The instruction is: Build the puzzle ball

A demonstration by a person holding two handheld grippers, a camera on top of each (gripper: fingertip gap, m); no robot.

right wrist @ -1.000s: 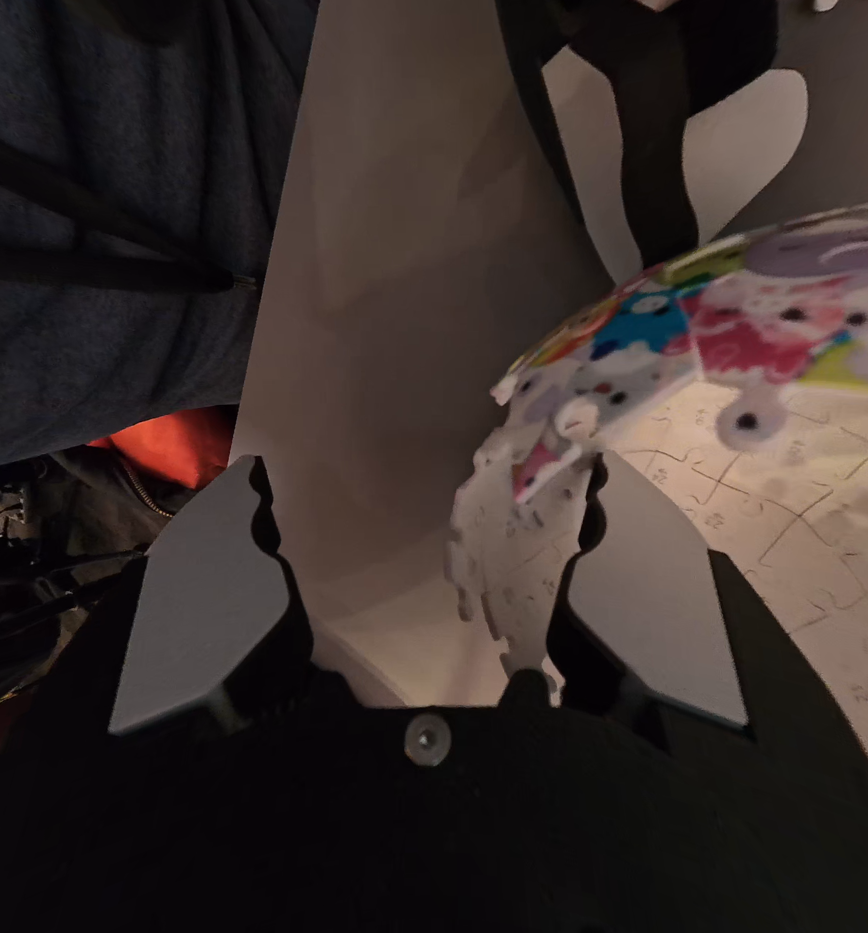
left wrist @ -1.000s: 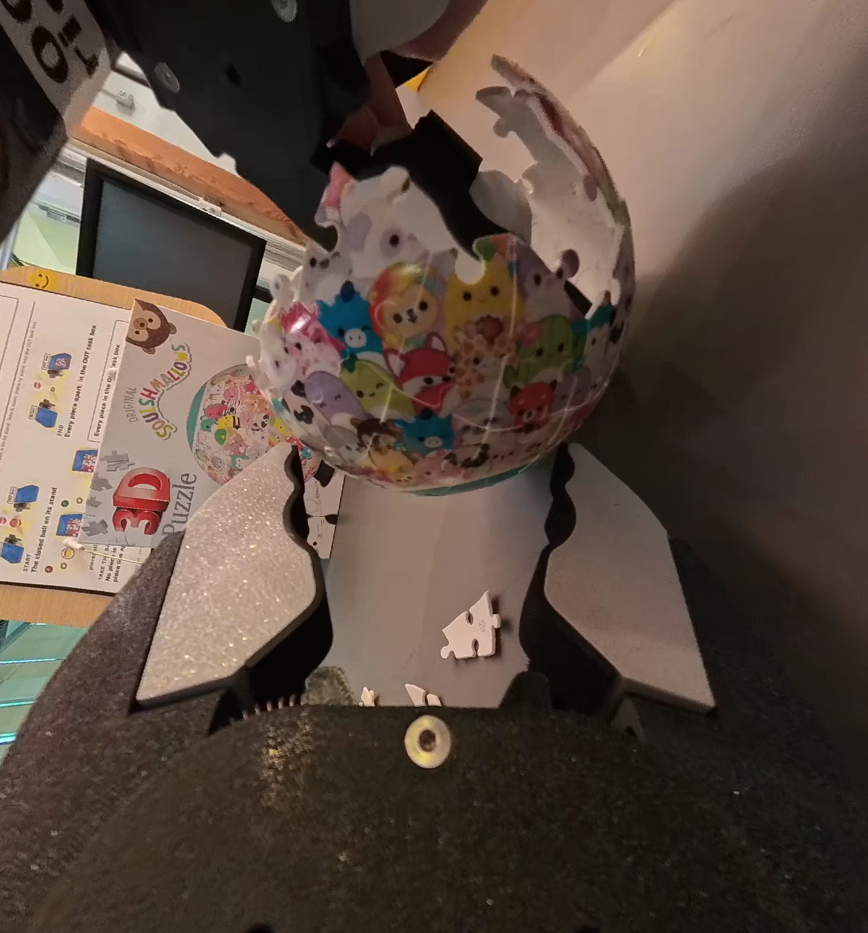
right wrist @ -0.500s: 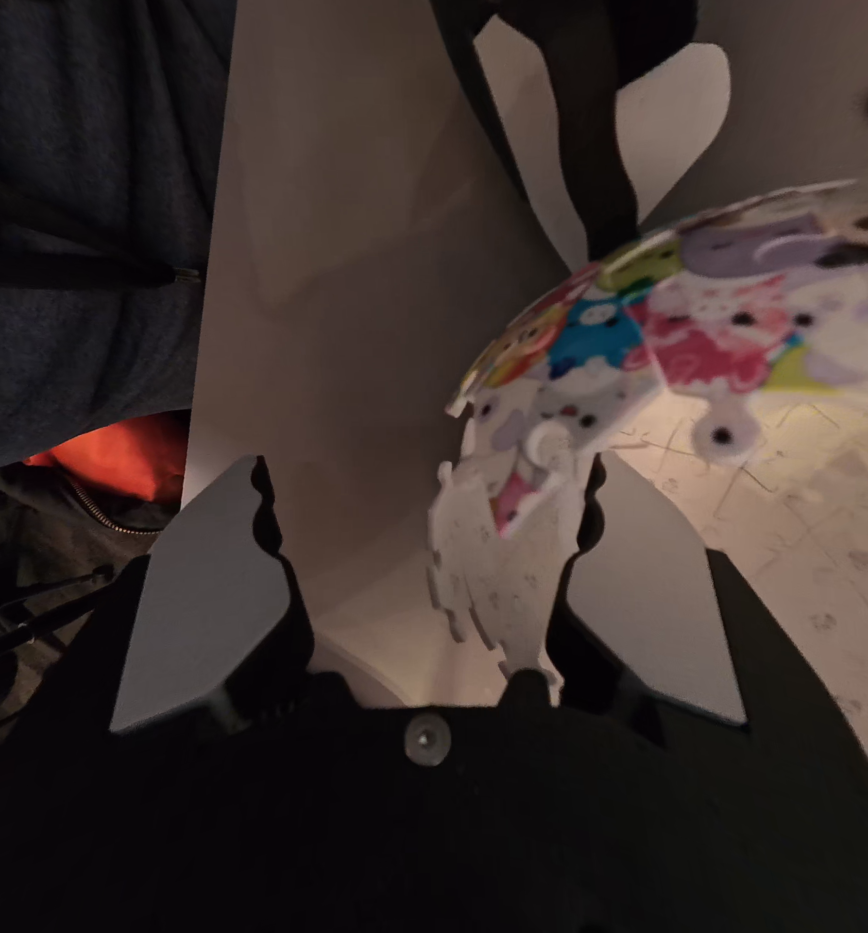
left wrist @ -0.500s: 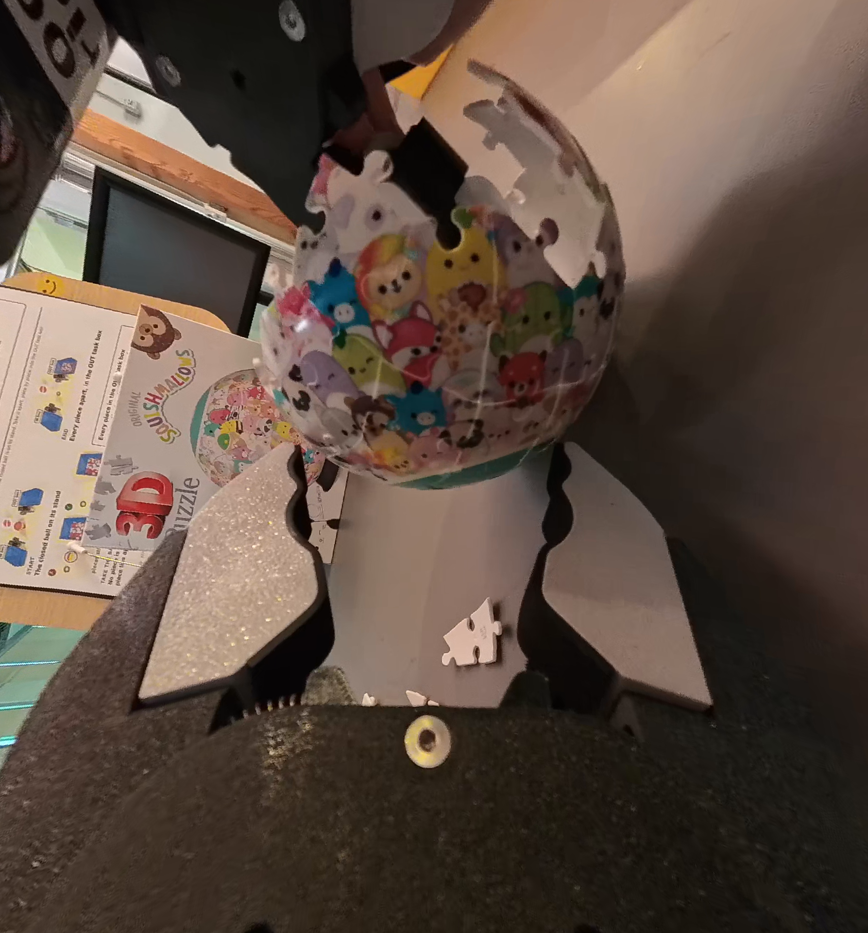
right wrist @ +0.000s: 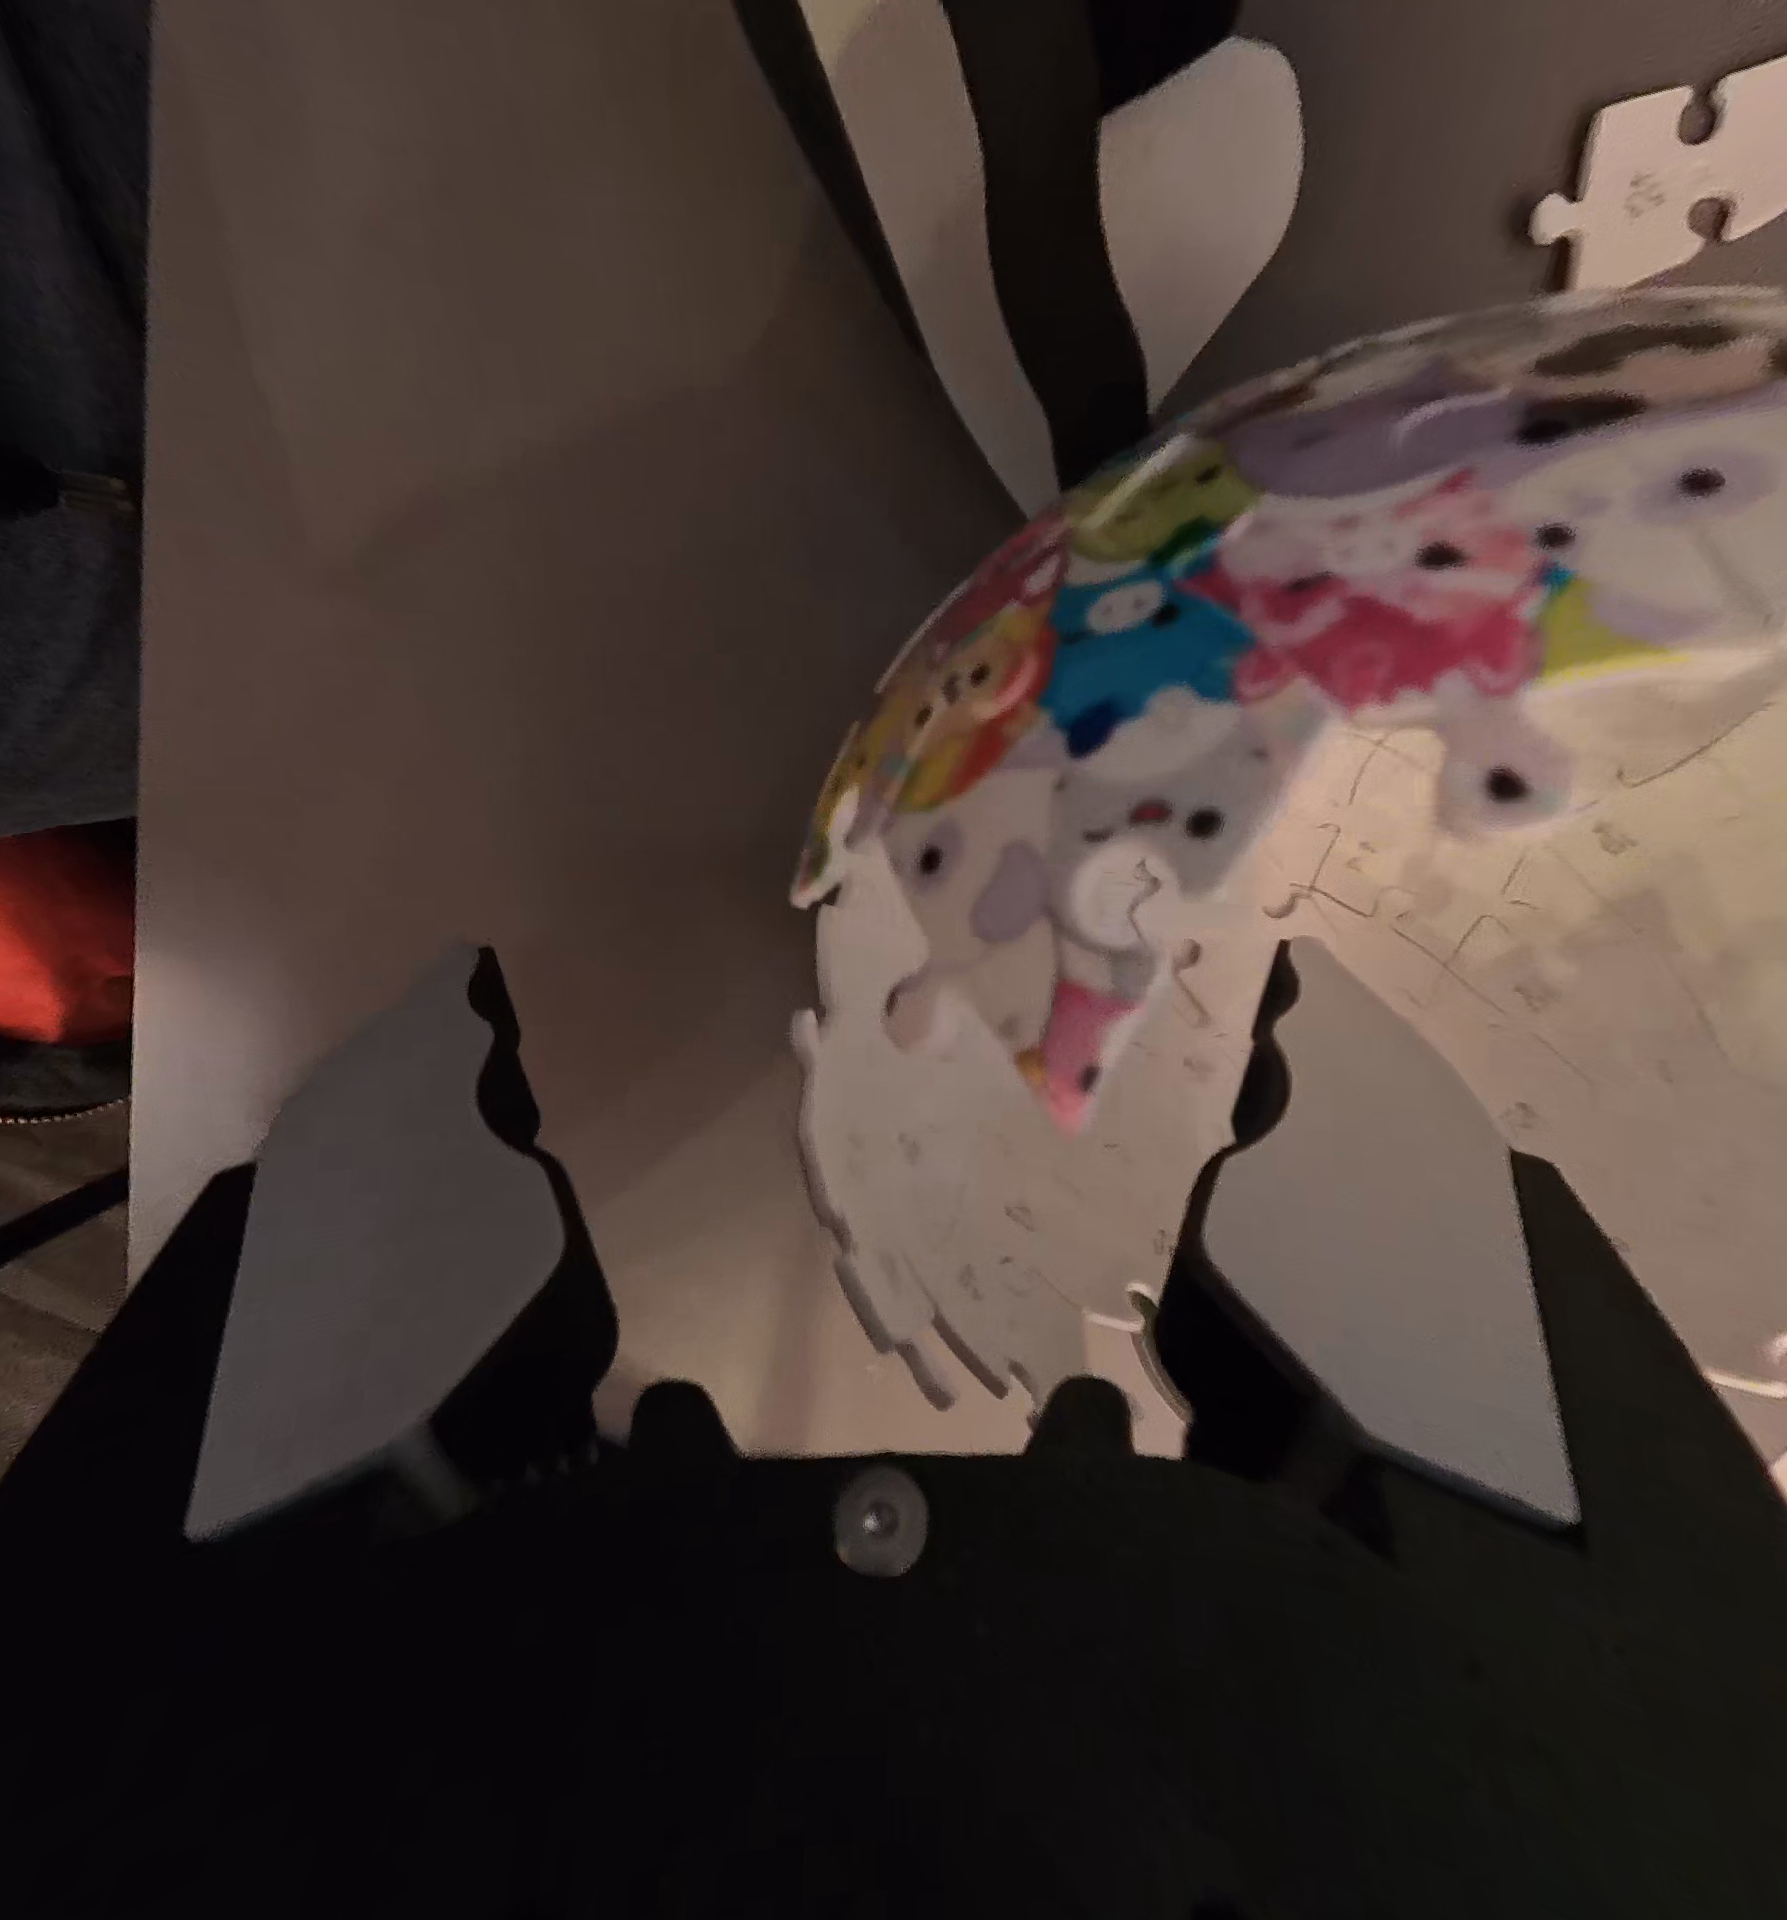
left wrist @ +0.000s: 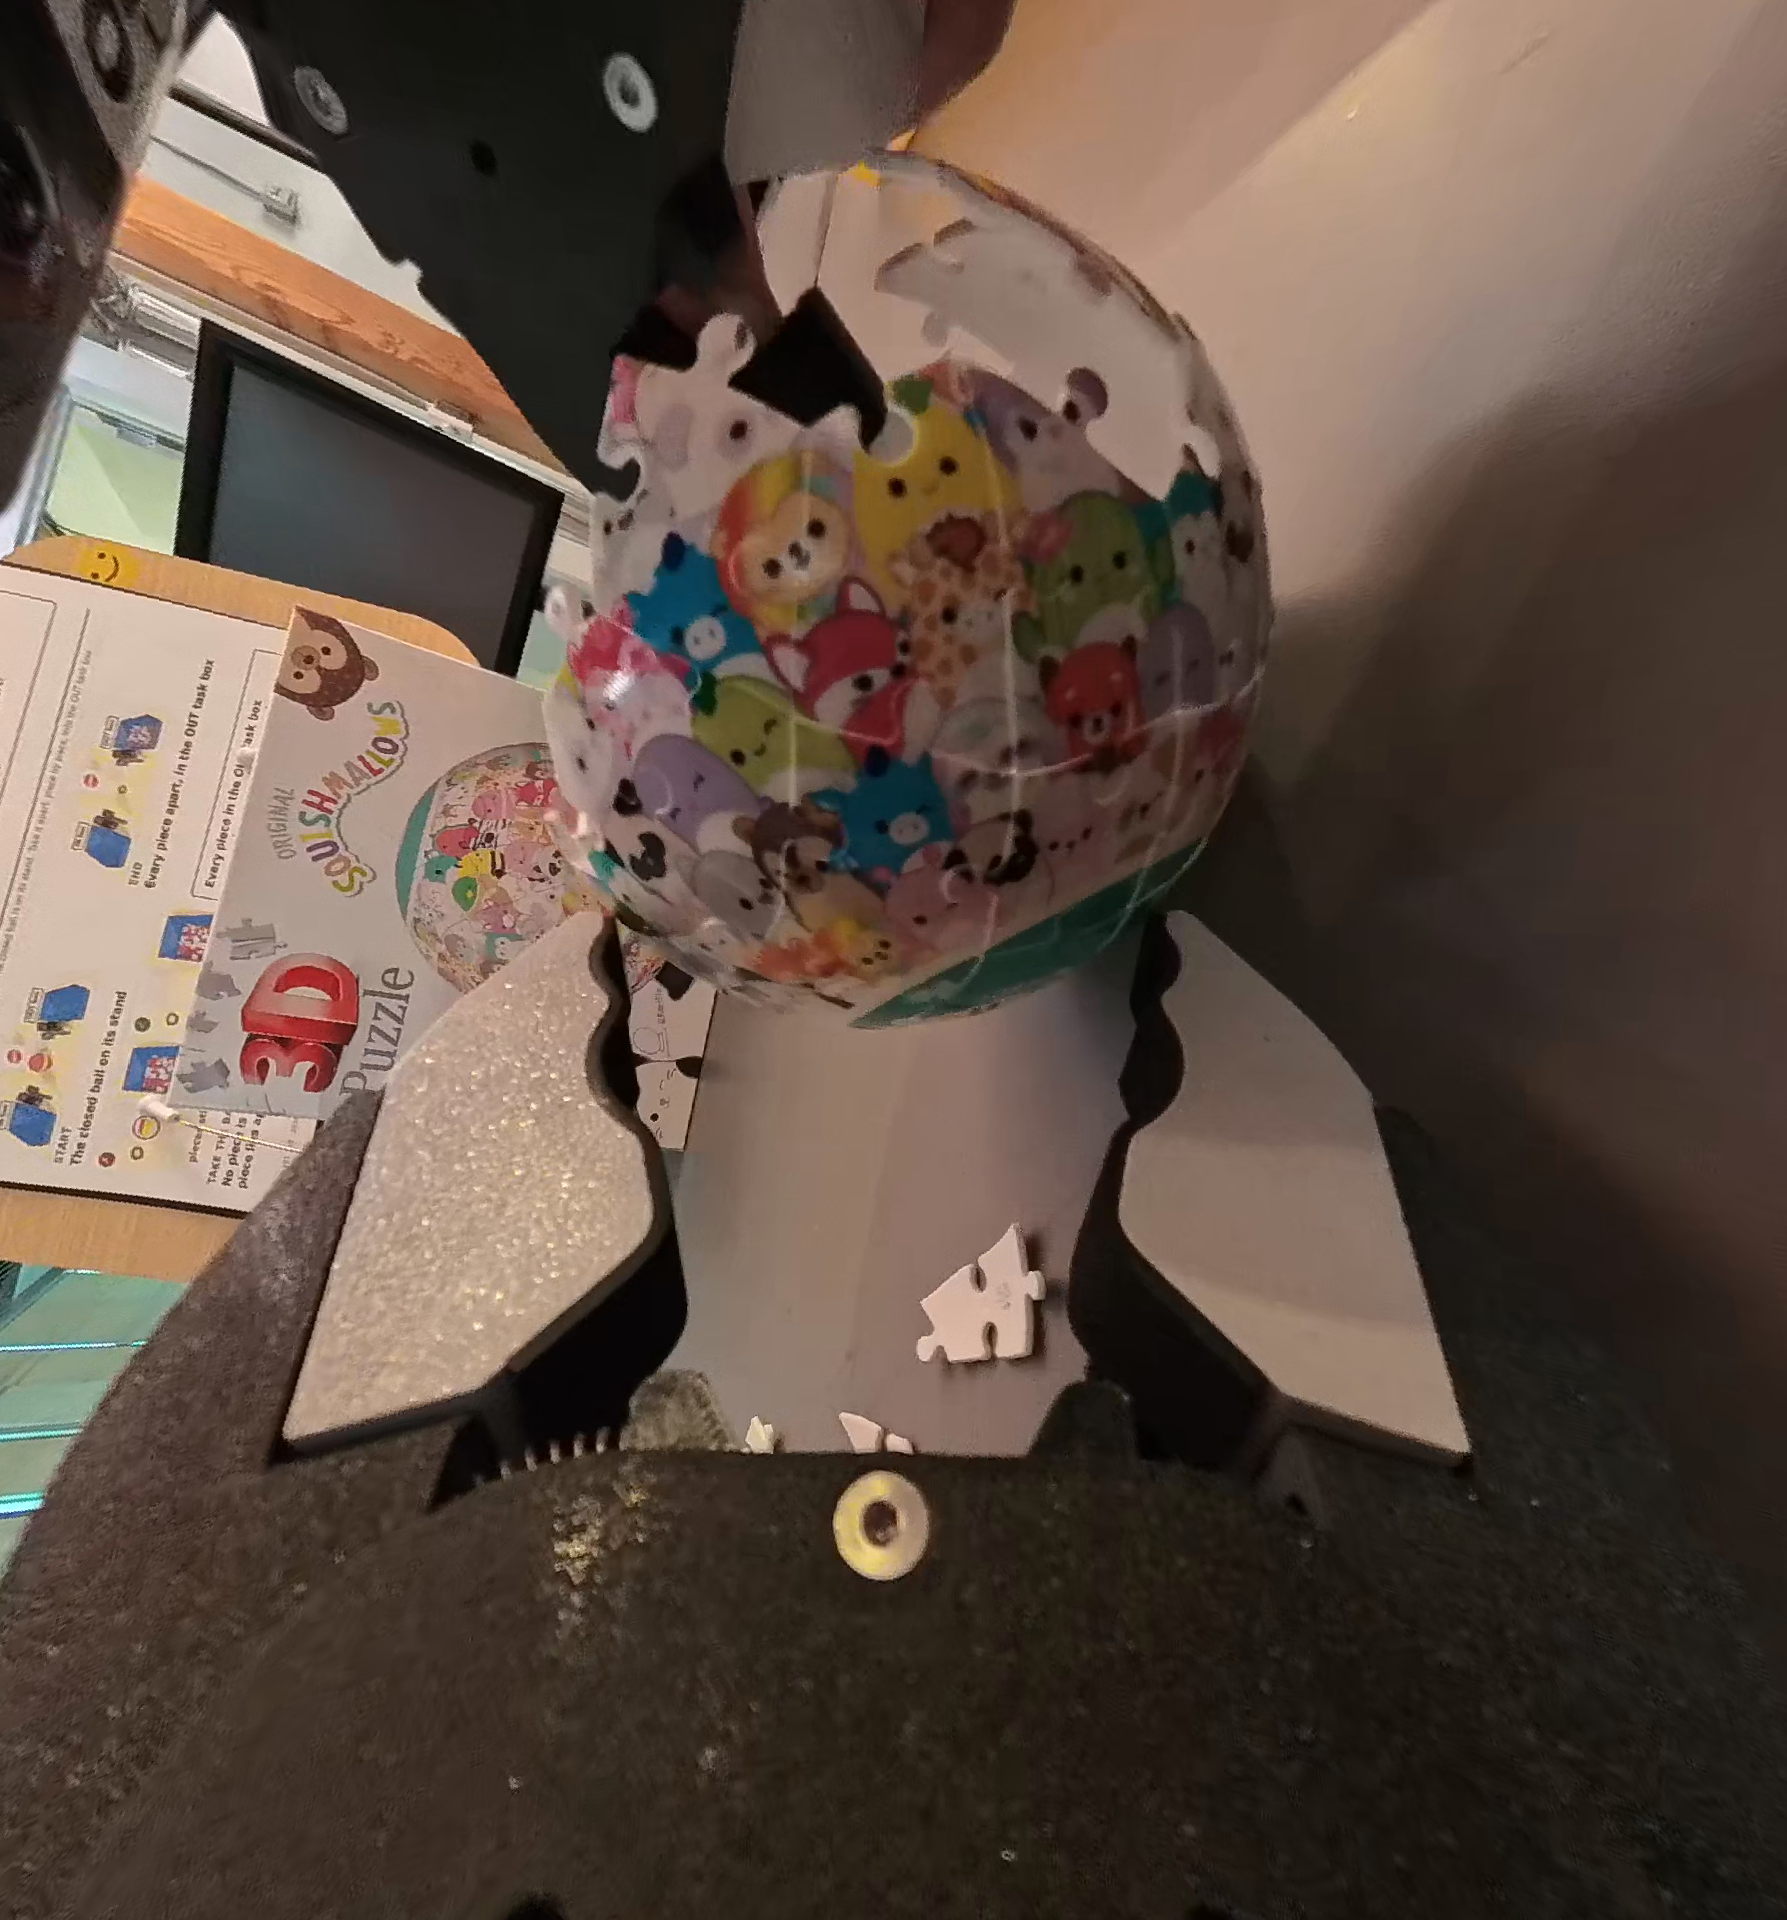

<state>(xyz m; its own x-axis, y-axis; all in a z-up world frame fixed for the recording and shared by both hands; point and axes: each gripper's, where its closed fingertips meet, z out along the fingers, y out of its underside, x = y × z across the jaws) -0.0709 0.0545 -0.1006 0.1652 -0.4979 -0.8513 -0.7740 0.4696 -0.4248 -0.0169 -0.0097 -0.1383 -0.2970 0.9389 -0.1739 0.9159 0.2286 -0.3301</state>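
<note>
- While the puzzle ball (left wrist: 910, 665) was only partly built, it sat on the grey counter (left wrist: 899, 1164) just ahead of my left gripper (left wrist: 873, 1029), its top open with a jagged rim. I judge it rested there so that both tools could work on it.
- My left gripper stood spread and empty, its fingers on either side of the ball's base without pinching it; I think it waited there to steady the ball against rolling.
- My right gripper (right wrist: 884, 997) was also spread wide. The open edge of the ball lay between its fingers, close to the right one, but whether that finger touched the shell I could not tell, because the picture was blurred.
- In the left wrist view, the right gripper came from above to the rim, probably to press or seat a piece there.
- One loose white piece (left wrist: 982, 1304) lay face down on the counter between the left fingers, near the tool, ready for a later pick.
- The puzzle box (left wrist: 349, 873) stood behind, leaning on an instruction sheet (left wrist: 58, 862).
</note>
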